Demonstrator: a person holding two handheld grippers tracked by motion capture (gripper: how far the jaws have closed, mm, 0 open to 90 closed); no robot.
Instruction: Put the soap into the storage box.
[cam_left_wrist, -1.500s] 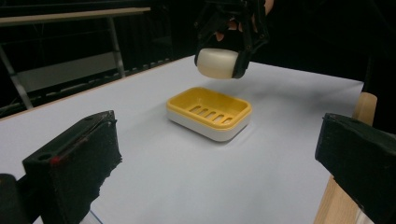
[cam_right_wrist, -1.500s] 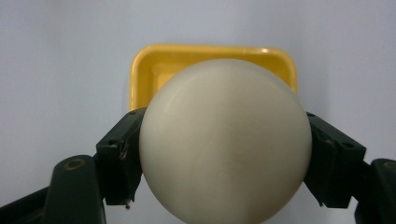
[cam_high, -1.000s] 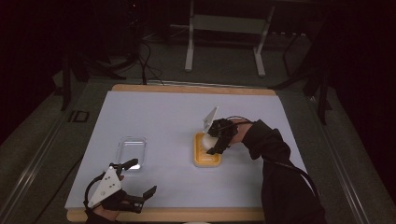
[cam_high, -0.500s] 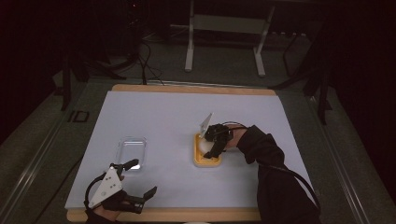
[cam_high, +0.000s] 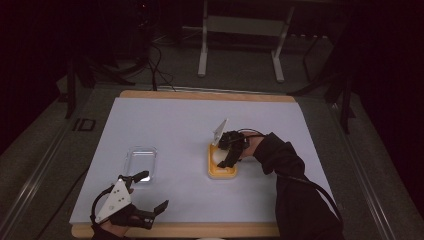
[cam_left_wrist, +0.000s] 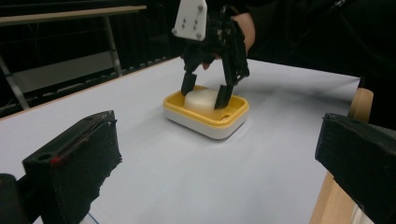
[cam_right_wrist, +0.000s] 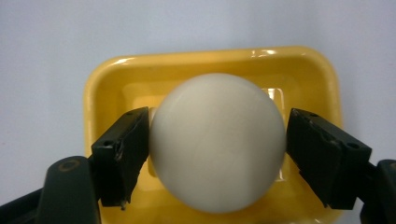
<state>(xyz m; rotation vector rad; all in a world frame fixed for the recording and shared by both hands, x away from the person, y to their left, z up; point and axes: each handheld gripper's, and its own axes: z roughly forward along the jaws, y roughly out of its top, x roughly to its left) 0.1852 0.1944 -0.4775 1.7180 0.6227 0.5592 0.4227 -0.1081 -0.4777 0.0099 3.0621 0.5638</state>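
Right gripper (cam_right_wrist: 217, 154) fingers just opened, loosely straddling white soap bar (cam_right_wrist: 217, 144) in yellow dish (cam_right_wrist: 105, 79); lifting could snag it.

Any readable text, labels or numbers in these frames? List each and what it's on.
"ID": a white mark on the dark floor left of the table, high view; reading uncertain, it is small and dim.
No text on the yellow dish, the white soap bar, the clear lid or the grey plates on either gripper.
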